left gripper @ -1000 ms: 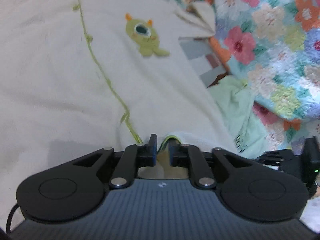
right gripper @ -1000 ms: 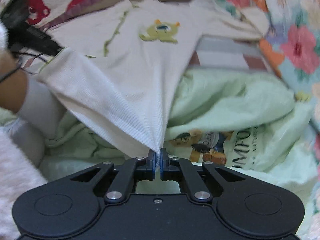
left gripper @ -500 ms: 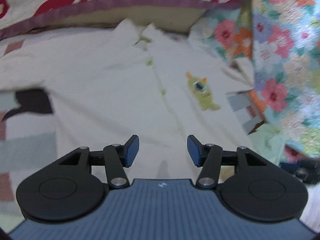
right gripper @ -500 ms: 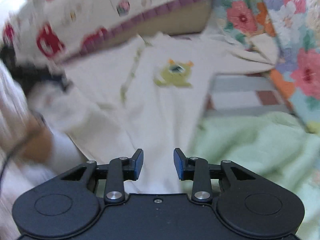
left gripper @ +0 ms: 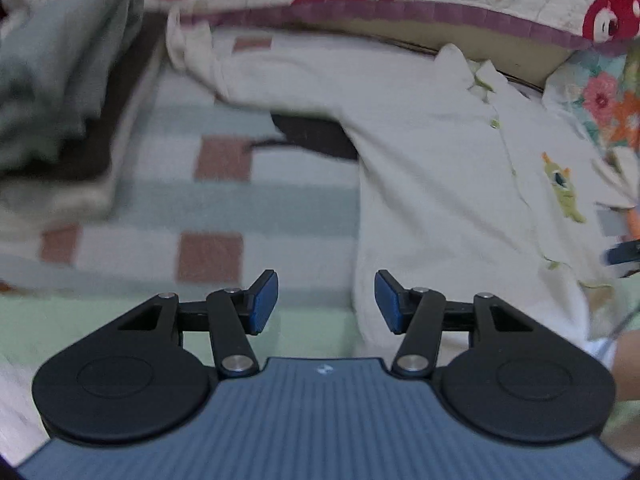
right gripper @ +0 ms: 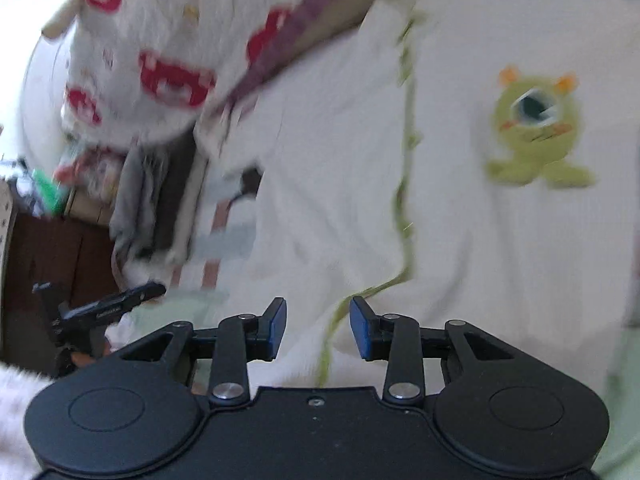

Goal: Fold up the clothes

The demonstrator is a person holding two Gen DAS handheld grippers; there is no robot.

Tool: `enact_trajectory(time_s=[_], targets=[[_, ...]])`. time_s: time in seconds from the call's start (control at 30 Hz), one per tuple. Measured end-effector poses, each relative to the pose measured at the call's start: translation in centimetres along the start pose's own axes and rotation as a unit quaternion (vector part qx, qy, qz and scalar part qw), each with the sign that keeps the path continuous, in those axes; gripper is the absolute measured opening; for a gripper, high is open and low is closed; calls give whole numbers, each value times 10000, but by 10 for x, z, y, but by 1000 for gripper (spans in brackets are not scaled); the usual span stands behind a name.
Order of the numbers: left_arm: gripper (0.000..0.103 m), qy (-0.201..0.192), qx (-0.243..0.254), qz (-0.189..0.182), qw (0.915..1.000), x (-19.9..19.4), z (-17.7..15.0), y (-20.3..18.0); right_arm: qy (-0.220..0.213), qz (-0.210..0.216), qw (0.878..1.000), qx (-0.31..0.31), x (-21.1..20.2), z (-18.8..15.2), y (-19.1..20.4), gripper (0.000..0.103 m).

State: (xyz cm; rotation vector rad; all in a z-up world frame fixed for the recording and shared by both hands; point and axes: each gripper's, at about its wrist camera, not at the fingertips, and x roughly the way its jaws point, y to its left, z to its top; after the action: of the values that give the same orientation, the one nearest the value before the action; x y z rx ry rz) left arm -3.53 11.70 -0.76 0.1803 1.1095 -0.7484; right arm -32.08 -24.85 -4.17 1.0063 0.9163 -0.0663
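Cream shirt (left gripper: 460,184) lies spread flat on checked blanket (left gripper: 224,216) for folding (blurry); left gripper (left gripper: 326,304) released, right gripper (right gripper: 318,326) opening, empty.

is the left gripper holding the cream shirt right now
No, the left gripper stands open with nothing between its pads, and the cream shirt lies flat beyond it.

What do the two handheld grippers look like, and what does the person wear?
Both grippers, left gripper and right gripper, have black linkage fingers with blue pads and silver pivots. The left body is ribbed blue-grey, the right black. A fuzzy pale sleeve shows.
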Motion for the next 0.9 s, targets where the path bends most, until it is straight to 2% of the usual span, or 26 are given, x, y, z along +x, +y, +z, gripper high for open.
enact_trajectory(time_s=[0.07, 0.17, 0.3, 0.43, 0.53, 0.57, 0.6, 0.63, 0.67, 0.7, 0.77, 0.83, 0.9], targets=[[54, 161, -179, -195, 9995, 11, -8, 1, 455, -122, 9987, 183, 25, 6, -2, 41], [54, 388, -371, -327, 9980, 33, -19, -3, 966, -577, 9936, 81, 53, 7, 5, 42], [54, 802, -285, -537, 9949, 61, -27, -13, 1401, -406, 9893, -36, 74, 2, 17, 50], [56, 1221, -39, -504, 9912, 82, -32, -16, 1501, -763, 9856, -175, 85, -3, 22, 54], [62, 1395, 158, -571, 9884, 90, -36, -19, 1418, -509, 9886, 34, 88, -6, 17, 56], [60, 1428, 234, -605, 9876, 92, -37, -20, 1435, -369, 9889, 59, 92, -9, 14, 57], [48, 1449, 314, -647, 9868, 93, -38, -22, 1453, -263, 9890, -24, 96, -11, 13, 52], [27, 1385, 416, -745, 9867, 91, -35, -24, 1463, -183, 9889, -166, 98, -12, 12, 43], [6, 1320, 518, -844, 9863, 89, -33, -26, 1469, -78, 9886, -330, 101, -12, 12, 26], [6, 1238, 621, -942, 9859, 86, -30, -29, 1407, 60, 9891, -440, 100, -9, 13, 20], [6, 827, 825, -1154, 9864, 72, -12, -33, 1122, 338, 9919, -481, 93, 0, 13, 18], [6, 467, 599, -1433, 9868, 63, 11, -29, 787, 358, 9951, -483, 86, 12, 11, 18], [6, 309, -115, -1779, 9835, 70, 26, -15, 571, 180, 9969, -510, 84, 22, 9, 17]])
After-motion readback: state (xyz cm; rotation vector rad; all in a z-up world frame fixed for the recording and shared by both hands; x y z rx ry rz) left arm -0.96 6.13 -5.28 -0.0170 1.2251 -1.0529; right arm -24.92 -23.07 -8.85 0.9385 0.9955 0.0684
